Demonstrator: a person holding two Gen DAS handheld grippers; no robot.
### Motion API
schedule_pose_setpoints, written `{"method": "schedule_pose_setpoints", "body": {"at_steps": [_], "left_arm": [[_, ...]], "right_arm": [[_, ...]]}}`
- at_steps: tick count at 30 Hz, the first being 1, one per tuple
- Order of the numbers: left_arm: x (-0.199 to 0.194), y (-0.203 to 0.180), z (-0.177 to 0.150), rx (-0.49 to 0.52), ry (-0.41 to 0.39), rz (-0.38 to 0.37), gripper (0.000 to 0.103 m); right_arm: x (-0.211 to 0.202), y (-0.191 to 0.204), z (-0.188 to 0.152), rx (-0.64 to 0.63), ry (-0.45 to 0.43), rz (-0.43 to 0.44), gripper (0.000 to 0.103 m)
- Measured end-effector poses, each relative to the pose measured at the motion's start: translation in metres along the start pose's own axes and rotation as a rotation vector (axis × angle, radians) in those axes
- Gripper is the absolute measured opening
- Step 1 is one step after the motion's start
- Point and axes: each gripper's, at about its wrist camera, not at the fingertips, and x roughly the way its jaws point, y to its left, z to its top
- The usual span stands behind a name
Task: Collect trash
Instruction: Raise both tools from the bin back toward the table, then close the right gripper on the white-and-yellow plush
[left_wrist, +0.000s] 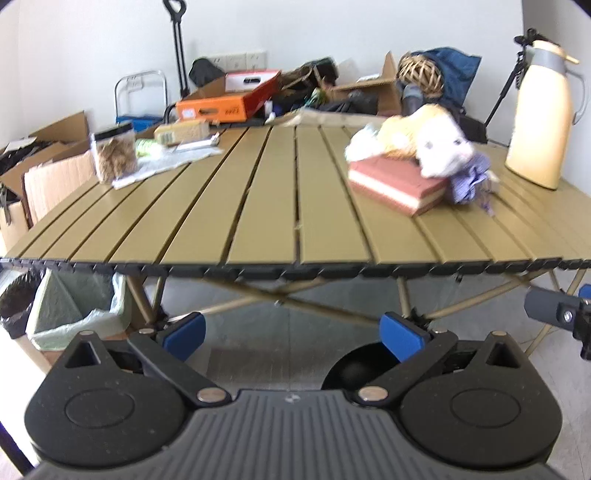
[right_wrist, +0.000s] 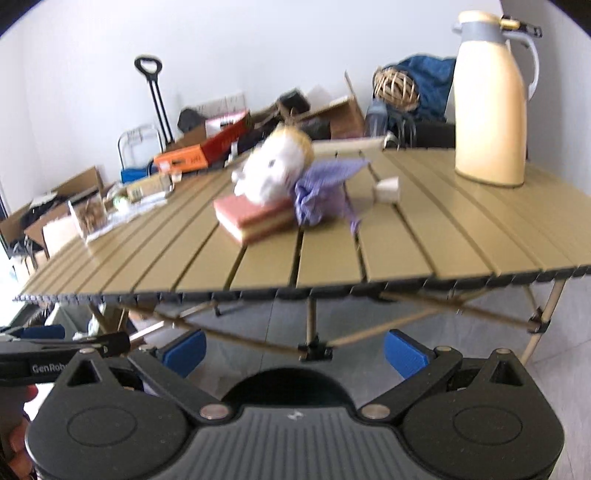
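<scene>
My left gripper (left_wrist: 293, 338) is open and empty, held below and in front of the slatted table's near edge (left_wrist: 295, 264). My right gripper (right_wrist: 295, 354) is open and empty, also below the table edge (right_wrist: 295, 291). On the table a crumpled white tissue (left_wrist: 364, 144) lies by a plush toy (left_wrist: 436, 146) that rests on a pink book (left_wrist: 395, 182). A small paper cup (right_wrist: 388, 189) lies on its side to the right of the toy. A green-lined trash bin (left_wrist: 79, 314) stands on the floor at the left, under the table corner.
A cream thermos jug (left_wrist: 543, 118) stands at the table's right. A clear jar of snacks (left_wrist: 114, 153), wrappers and papers (left_wrist: 166, 162) sit at the far left. Cardboard boxes (left_wrist: 44, 173) and clutter line the wall. A dark bin (left_wrist: 16, 306) stands beside the green one.
</scene>
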Motion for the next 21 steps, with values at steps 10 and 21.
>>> {"method": "schedule_pose_setpoints", "body": {"at_steps": [10, 21], "left_arm": [[0.002, -0.018, 0.023, -0.023, -0.101, -0.044, 0.103], [0.028, 0.000, 0.064, -0.111, -0.185, 0.035, 0.103]], "right_arm": [[-0.010, -0.004, 0.026, -0.031, -0.182, 0.008, 0.103], [0.029, 0.006, 0.067, -0.015, -0.272, -0.019, 0.103]]}}
